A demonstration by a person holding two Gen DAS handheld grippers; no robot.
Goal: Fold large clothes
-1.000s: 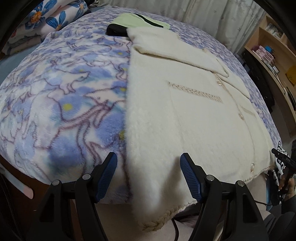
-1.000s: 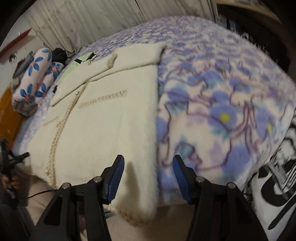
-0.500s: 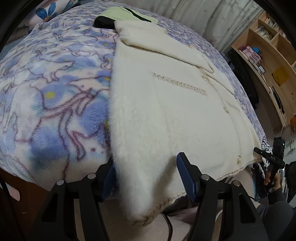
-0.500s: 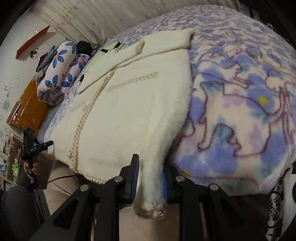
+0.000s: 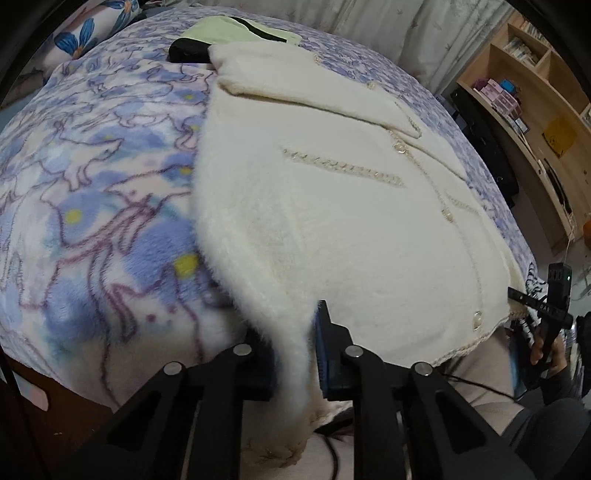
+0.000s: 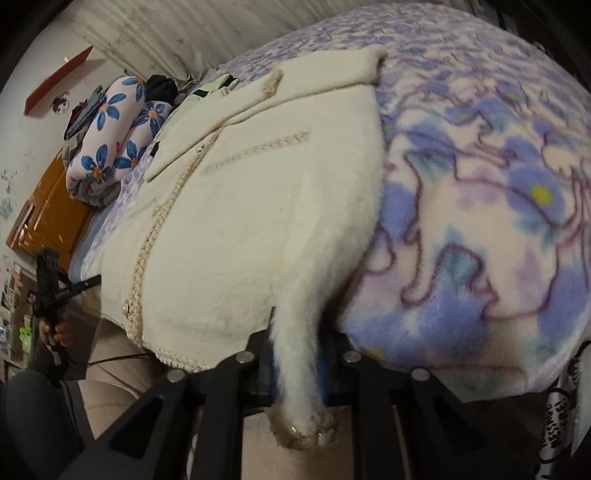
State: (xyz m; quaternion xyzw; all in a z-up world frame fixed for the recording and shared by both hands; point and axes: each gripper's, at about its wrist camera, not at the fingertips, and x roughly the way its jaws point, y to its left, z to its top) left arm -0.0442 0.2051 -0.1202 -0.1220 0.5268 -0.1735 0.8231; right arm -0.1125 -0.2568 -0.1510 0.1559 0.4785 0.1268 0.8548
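Left wrist view looks up the cream fuzzy cardigan (image 5: 332, 221), which lies spread flat on a bed under a blue-and-lilac floral fleece blanket (image 5: 92, 192), its hem hanging over the near edge. The left hand-held gripper (image 5: 295, 354) is clenched on the cardigan's near left corner: its jaws have just been closing, and the blue pads (image 5: 320, 350) now press a fold of the fluffy hem between them. Only this view shows the wooden bookshelf (image 5: 535, 92) against the wall on the right, and the right hand (image 5: 550, 350) wrapped round a black handle at the bed's edge. It also shows a pale green garment (image 5: 236, 31) and a dark item (image 5: 186, 51) lying just past the cardigan's collar.

Right wrist view takes the same cardigan (image 6: 258, 203) from its other side. The right hand-held gripper (image 6: 295, 369) has likewise just been closing and is clamped on the near right corner, the braided hem trim bunching out below the jaws. Only here can one see a rolled quilt with blue flowers (image 6: 110, 140) at the head of the bed, an orange wooden cabinet (image 6: 48, 218) beside it, a red shelf (image 6: 59, 79) on the wall, and the left hand (image 6: 51, 332) on its own handle. Pale curtains (image 6: 177, 33) hang behind the bed in both views.
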